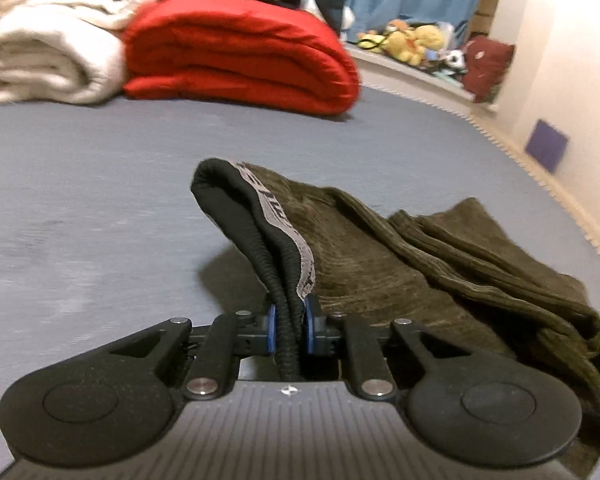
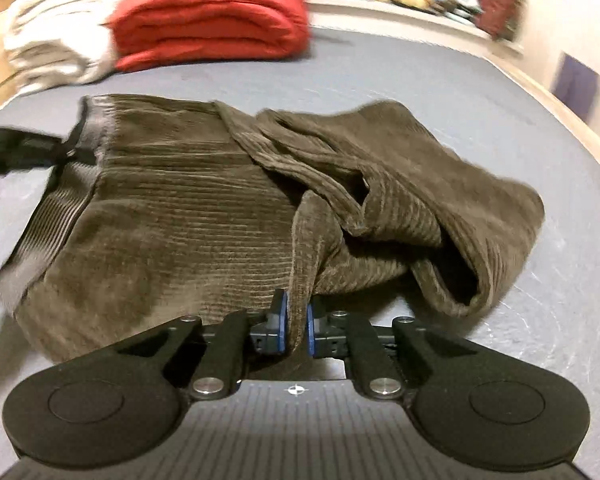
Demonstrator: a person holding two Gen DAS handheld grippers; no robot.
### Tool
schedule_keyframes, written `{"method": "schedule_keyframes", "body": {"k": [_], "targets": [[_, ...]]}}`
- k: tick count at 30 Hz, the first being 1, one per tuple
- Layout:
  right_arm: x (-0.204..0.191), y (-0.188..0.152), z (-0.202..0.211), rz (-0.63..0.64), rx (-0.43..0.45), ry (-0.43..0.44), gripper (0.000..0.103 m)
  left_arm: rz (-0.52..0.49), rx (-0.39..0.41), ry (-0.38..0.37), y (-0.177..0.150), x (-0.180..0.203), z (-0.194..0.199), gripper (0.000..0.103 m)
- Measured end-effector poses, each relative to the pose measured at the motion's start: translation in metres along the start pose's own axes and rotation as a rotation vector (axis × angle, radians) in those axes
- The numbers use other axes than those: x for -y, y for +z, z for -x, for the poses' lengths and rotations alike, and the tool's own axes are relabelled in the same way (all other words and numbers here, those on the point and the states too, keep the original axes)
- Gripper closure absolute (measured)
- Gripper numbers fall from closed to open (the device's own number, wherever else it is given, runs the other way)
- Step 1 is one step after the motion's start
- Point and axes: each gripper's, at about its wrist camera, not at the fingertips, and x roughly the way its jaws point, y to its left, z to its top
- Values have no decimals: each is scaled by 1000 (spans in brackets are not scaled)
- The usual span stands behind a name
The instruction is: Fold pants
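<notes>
Olive-brown corduroy pants (image 1: 380,256) lie bunched on a grey-blue bed sheet (image 1: 80,200). My left gripper (image 1: 291,322) is shut on the black elastic waistband (image 1: 260,232), which stands lifted off the sheet in a peak. In the right wrist view the same pants (image 2: 180,216) spread across the middle, with the legs crumpled to the right. My right gripper (image 2: 297,326) is shut on a raised fold of the corduroy (image 2: 304,248). The left gripper (image 2: 24,148) shows blurred at the left edge of that view, holding the waistband corner.
A folded red blanket (image 1: 240,52) and white folded blankets (image 1: 48,40) lie at the far end of the bed. Stuffed toys (image 1: 416,40) sit on a ledge at the back right. A pale wall (image 1: 560,80) runs along the bed's right edge.
</notes>
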Motion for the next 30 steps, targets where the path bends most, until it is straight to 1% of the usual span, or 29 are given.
{"method": "schedule_keyframes", "body": {"k": [5, 8, 10, 11, 12, 13, 14, 15, 16, 17, 18, 19, 20, 21, 23, 24, 26, 28, 30], "targets": [[-61, -23, 41, 217, -22, 150, 94, -19, -52, 128, -14, -49, 59, 89], [-100, -39, 57, 350, -38, 235, 94, -12, -101, 179, -32, -78, 80, 88], [-123, -51, 62, 429, -55, 262, 94, 40, -157, 186, -41, -94, 78, 86], [-127, -56, 62, 460, -66, 259, 93, 98, -184, 190, -46, -104, 76, 83], [-133, -62, 58, 495, -79, 246, 92, 153, -207, 216, -50, -112, 75, 83], [-137, -59, 51, 513, -90, 237, 91, 180, -213, 255, -52, -116, 79, 83], [-134, -57, 47, 517, -106, 250, 87, 186, -194, 286, -50, -116, 84, 82], [-130, -52, 47, 509, -119, 268, 86, 186, -172, 297, -46, -114, 89, 74], [-119, -44, 55, 499, -115, 312, 82, 189, -134, 301, -43, -112, 97, 68], [-112, -37, 63, 497, -87, 337, 75, 194, -91, 299, -39, -106, 107, 62], [-102, -29, 72, 488, -47, 359, 70, 194, -69, 289, -39, -101, 112, 62], [-83, -17, 85, 454, 8, 387, 57, 186, -50, 263, -37, -94, 116, 61], [-70, -9, 94, 415, 50, 407, 47, 169, -37, 219, -38, -83, 118, 61], [-48, 3, 100, 354, 95, 421, 45, 151, -36, 191, -37, -72, 117, 60], [-13, 16, 95, 244, 128, 399, 42, 92, -31, 134, -38, -51, 116, 60], [7, 26, 87, 183, 126, 359, 42, 62, -30, 111, -37, -37, 112, 60], [27, 34, 65, 107, 111, 296, 42, 11, -28, 66, -37, -19, 105, 60], [43, 40, 41, 63, 83, 271, 42, -11, -32, 50, -38, -5, 94, 60], [48, 43, 21, 53, 52, 276, 42, -20, -44, 39, -40, 7, 82, 60]]}}
